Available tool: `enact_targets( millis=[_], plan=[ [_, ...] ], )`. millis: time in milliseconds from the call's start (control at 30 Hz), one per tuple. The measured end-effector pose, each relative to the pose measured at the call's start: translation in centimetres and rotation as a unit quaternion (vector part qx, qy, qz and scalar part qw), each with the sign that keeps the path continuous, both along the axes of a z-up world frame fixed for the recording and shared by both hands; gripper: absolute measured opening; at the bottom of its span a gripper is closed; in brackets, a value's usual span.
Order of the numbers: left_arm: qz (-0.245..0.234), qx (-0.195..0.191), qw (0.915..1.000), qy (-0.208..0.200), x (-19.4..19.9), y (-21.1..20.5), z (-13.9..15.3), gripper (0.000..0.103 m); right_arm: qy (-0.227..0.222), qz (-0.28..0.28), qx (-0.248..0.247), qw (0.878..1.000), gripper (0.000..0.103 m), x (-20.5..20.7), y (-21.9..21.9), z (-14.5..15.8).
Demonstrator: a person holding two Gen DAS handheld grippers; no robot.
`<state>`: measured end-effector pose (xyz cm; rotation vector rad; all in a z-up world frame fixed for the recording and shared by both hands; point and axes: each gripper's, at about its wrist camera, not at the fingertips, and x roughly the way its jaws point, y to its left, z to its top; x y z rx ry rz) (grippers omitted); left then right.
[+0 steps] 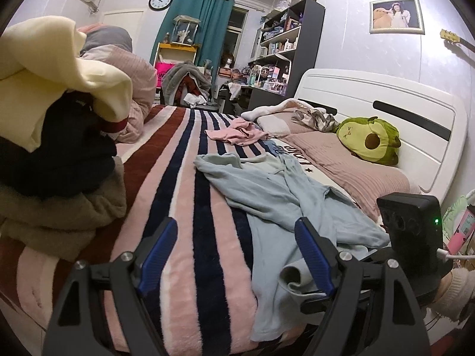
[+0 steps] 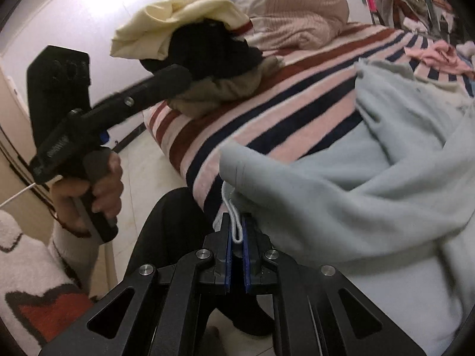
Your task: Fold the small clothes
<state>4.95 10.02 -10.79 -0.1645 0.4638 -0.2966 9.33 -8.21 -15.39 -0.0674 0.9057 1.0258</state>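
Observation:
A light blue garment (image 1: 285, 195) lies crumpled across the striped blanket (image 1: 190, 178) on the bed. My right gripper (image 2: 236, 228) is shut on the garment's (image 2: 341, 178) near edge, with a white seam pinched between the blue pads. The cloth rises from the bed at that corner. My left gripper (image 1: 237, 243) stands open above the blanket, left of the garment, with nothing between its fingers. In the right wrist view a hand (image 2: 101, 184) holds the left gripper (image 2: 178, 77) out over the bed's near corner. The right gripper's black camera housing (image 1: 409, 225) shows at the right of the left wrist view.
A pile of cream, black and brown clothes (image 1: 59, 124) sits on the bed's left side. A pink garment (image 1: 237, 133) lies farther up the blanket. An avocado plush (image 1: 371, 141) and pillows rest by the white headboard (image 1: 386, 106). Shelves and a desk stand beyond the bed.

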Motion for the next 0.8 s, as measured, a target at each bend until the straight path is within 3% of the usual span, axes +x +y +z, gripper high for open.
enact_targets(
  millis=[167, 300, 367, 600, 800],
  plan=[
    [-0.018, 0.004, 0.9998, 0.010, 0.3, -0.6, -0.3, 0.081, 0.022, -0.002, 0.000, 1.000, 0.005, 0.2, -0.5, -0.1],
    [-0.067, -0.002, 0.9975, 0.023, 0.8, -2.4, -0.7, 0.083, 0.018, 0.002, 0.005, 1.000, 0.025, -1.0, -2.0, 1.6],
    [-0.091, -0.003, 0.9953, 0.034, 1.2, -3.9, -1.1, 0.083, 0.005, -0.009, 0.000, 1.000, 0.026, -1.5, -3.2, 2.7],
    [-0.154, 0.027, 0.9855, 0.066, 2.7, -9.7, -2.7, 0.082, -0.050, -0.114, -0.027, 0.992, 0.033, -0.3, -9.3, 5.0],
    [-0.173, 0.088, 0.9777, 0.079, 4.0, -14.0, -4.0, 0.076, -0.059, -0.196, -0.034, 0.978, 0.036, 1.8, -14.3, 4.9]
  ],
)
